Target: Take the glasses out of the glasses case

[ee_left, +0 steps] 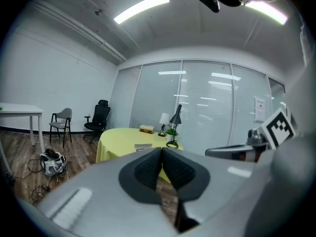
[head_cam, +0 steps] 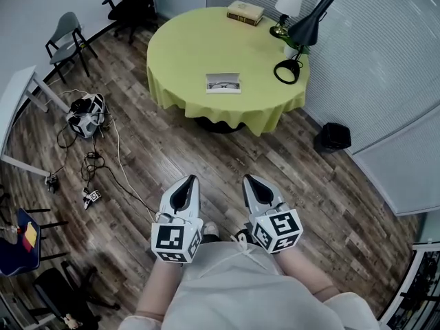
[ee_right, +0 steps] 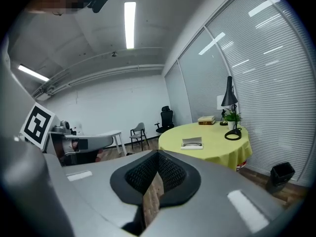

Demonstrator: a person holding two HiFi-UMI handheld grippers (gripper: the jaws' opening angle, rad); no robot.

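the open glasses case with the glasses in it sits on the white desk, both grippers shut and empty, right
No. The head view shows the open glasses case, with the glasses in it, on the round yellow table instead. The left gripper and right gripper are both shut and empty.

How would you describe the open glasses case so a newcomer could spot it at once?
Look at the round table under a yellow-green cloth. The pale, flat open glasses case lies alone near its front edge, dark-framed glasses inside; the tan book and black desk lamp sit at the far side.
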